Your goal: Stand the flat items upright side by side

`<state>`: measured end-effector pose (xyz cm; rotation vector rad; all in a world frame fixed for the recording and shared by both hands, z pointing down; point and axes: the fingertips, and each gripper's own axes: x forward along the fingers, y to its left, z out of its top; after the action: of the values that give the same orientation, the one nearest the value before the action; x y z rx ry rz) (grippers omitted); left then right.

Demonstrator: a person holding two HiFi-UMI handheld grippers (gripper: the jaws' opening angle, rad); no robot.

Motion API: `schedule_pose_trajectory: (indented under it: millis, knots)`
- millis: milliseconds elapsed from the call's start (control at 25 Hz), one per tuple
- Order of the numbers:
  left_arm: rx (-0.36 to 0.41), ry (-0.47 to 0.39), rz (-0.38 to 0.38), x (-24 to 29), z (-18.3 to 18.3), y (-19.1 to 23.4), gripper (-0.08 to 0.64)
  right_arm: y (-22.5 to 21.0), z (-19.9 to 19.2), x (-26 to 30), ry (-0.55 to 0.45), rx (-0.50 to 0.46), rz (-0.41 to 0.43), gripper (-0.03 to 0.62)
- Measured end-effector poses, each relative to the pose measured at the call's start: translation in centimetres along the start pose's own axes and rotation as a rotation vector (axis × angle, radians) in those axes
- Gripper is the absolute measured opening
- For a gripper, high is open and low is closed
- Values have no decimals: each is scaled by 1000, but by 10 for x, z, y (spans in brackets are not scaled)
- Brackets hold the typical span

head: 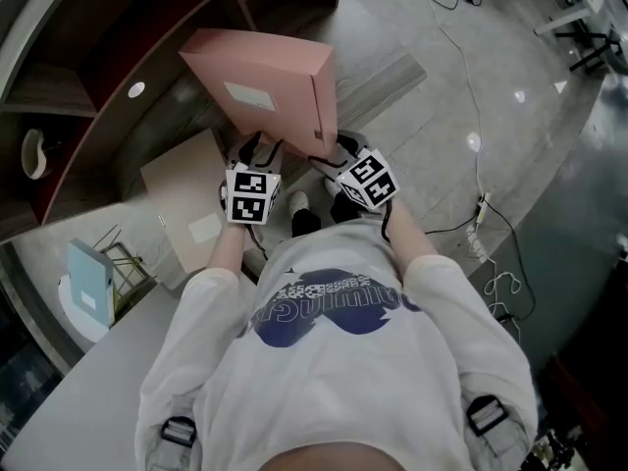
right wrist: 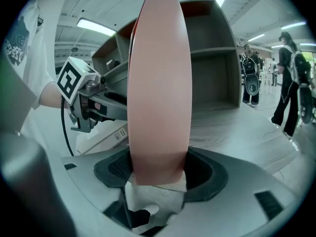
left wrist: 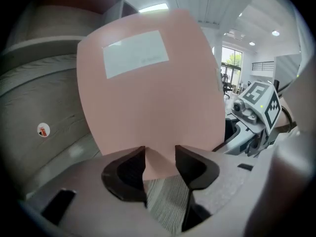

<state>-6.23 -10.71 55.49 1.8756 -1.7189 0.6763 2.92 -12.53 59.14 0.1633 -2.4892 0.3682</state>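
A pink box file (head: 260,86) with a white label is held up in the air in front of the person, tilted, above a wooden shelf unit (head: 59,86). My left gripper (head: 255,148) is shut on its near lower edge; in the left gripper view the file's broad labelled face (left wrist: 148,93) fills the frame and its corner sits between the jaws of that gripper (left wrist: 160,163). My right gripper (head: 332,152) is shut across the file's narrow spine (right wrist: 159,83), which fills the gap between the jaws of that gripper (right wrist: 158,169).
A beige flat box (head: 182,194) lies flat below the left gripper. A light blue file (head: 90,281) stands in a wire rack on a white table at the left. Cables (head: 481,214) run over the floor at the right. People (right wrist: 291,93) stand far off.
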Motion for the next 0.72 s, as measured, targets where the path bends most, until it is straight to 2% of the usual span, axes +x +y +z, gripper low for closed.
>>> schedule_pose_trajectory:
  millis: [160,480,720]
  knots:
    - [-51,12,-13,1,-10,3,198,6,-7,7,36,-53,-24,290]
    - [-39,13,-12,2,-18,10,198,12,-14,20,57,-63,-55,290]
    - [-43,9,-9,3,-22,20,198,17,-7,26,69,-115,-97,290]
